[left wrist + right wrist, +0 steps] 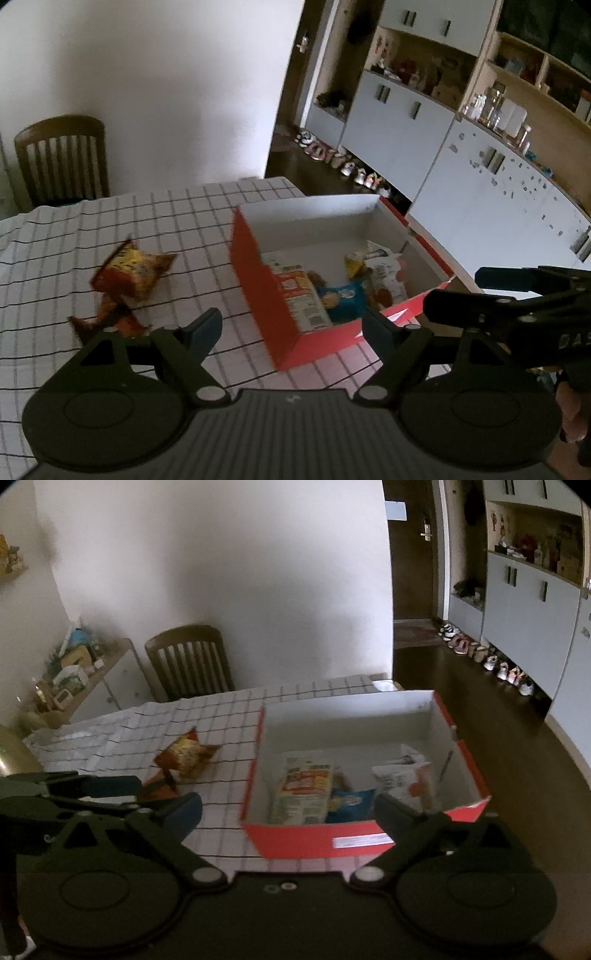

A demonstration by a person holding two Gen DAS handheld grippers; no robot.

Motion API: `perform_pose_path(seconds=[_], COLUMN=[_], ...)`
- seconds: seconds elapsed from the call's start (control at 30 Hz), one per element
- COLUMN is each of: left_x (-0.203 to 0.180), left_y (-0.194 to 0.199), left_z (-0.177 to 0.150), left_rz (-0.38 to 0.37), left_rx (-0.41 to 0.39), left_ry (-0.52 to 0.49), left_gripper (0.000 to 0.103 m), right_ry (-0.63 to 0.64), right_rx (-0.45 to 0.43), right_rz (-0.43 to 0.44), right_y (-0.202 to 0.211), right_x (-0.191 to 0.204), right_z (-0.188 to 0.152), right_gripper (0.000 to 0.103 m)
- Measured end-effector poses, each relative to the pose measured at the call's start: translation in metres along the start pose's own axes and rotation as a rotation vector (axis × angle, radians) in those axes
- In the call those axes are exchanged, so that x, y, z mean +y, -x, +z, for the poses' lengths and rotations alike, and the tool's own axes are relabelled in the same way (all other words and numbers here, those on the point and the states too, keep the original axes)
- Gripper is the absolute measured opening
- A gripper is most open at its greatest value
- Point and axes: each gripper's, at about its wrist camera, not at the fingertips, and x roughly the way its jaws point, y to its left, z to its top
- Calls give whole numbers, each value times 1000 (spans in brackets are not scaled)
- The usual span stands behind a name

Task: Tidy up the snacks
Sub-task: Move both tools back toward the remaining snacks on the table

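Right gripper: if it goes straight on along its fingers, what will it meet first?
Probably the red box. The right gripper is open and empty, and the box's near wall lies right between its fingers, with snack packets behind it. Depth is unclear, so it might pass over the rim.

A table (155,221) covered by a white cloth with a dark grid carries the things, its far edge near a wall. On its right part stands an open red box (258,295) with a white inside, holding several snack packets, and to the left of the box, apart from it, a crumpled yellow-and-red snack bag (135,271) lies on the cloth. Nearer than that bag and touching or just beside it lies an orange-brown packet (110,314), which the blur leaves hard to tell, perhaps a second snack.
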Motion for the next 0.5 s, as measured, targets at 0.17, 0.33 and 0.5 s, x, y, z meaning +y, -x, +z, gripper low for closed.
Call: perform_pose_path(seconds=[0.17, 0.33, 0.5], left_x=[31, 64, 101], left_y=[21, 31, 34], left_z=[-7, -15, -20], left_rz=[18, 65, 86], left_rx=[-19, -39, -46], left_ry=[10, 14, 76], left_gripper=[87, 102, 103], right_ry=[6, -2, 24], right_rx=[-3, 22, 18], right_rz=[-9, -20, -29], right_y=[0, -11, -19], right_x=[29, 51, 78], right_z=[-6, -15, -25], right_gripper=[103, 103, 103])
